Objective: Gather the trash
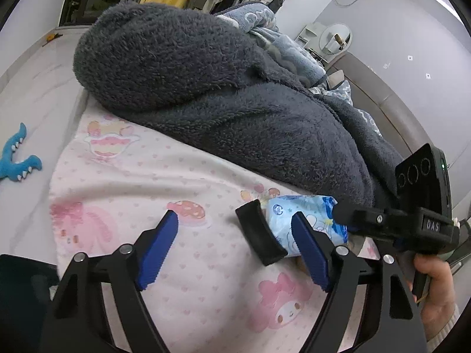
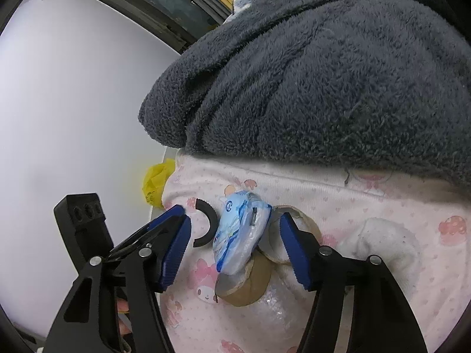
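packet [image 2: 241, 229] between open right claw [image 2: 232, 244] pads

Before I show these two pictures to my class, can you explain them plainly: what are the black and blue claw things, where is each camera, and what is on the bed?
Each picture comes from a camera mounted on a hand-held gripper, looking along its blue-padded jaws. A person holds one in each hand. The left gripper and right gripper are both open, holding nothing. On the pink cartoon-print blanket lie a light blue printed plastic packet, a black curved plastic piece and a brown cardboard tape roll. The right jaws straddle the packet. A dark grey fleece blanket is heaped behind.
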A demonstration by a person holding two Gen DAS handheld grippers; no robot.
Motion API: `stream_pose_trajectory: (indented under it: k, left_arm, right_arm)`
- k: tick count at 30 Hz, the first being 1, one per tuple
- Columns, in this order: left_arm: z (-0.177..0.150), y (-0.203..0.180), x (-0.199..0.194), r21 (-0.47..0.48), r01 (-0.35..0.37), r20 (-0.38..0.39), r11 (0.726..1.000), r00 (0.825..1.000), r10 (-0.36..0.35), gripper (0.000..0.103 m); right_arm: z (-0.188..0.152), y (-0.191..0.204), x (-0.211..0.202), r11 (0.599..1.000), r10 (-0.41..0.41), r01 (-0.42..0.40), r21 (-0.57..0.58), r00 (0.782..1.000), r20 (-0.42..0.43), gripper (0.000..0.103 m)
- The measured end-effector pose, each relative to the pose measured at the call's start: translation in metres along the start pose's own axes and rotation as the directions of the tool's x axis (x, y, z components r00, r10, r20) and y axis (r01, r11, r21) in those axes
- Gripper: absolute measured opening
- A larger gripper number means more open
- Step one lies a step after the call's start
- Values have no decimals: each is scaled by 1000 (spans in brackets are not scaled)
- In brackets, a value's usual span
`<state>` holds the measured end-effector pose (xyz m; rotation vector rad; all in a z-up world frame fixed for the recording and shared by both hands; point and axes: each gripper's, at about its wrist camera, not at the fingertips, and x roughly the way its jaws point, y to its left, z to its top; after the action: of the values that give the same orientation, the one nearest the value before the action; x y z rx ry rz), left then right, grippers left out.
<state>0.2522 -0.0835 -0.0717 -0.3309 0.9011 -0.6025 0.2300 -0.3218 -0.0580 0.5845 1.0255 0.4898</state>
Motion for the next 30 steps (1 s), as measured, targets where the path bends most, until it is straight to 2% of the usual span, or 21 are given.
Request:
stream_pose_trajectory:
  k: [7, 9, 13, 16, 20, 30]
  left_arm:
    - [2, -3, 11, -36, 33, -6, 999, 999, -33, 74]
    - [3, -2, 14, -53, 47, -9, 997, 999, -48, 66]
    - [5, -1, 21, -92, 68, -11, 993, 998, -69, 59]
    - [4, -3, 24, -96, 65, -23, 993, 997, -67, 49]
    - [3, -2, 30, -101, 38, -36, 994, 998, -42, 25]
    - [4, -11, 21, -56, -2, -17, 998, 1000, 1, 21]
  right_arm:
    - [-2, 3, 5, 1000, 15, -15, 0, 1000, -9, 49]
    - [-3, 3, 6, 1000, 21, -21, 6, 1000, -11, 46]
    - [-3, 4, 8, 1000, 24, -24, 8, 1000, -13, 39]
    - [-4, 4, 6, 1000, 18, -18, -4, 1000, -18, 34]
    - [-7, 7, 12, 1000, -4, 4, -23, 1000, -19, 27]
    - [-6, 24, 13, 996, -22, 22, -88, 1000, 0, 16]
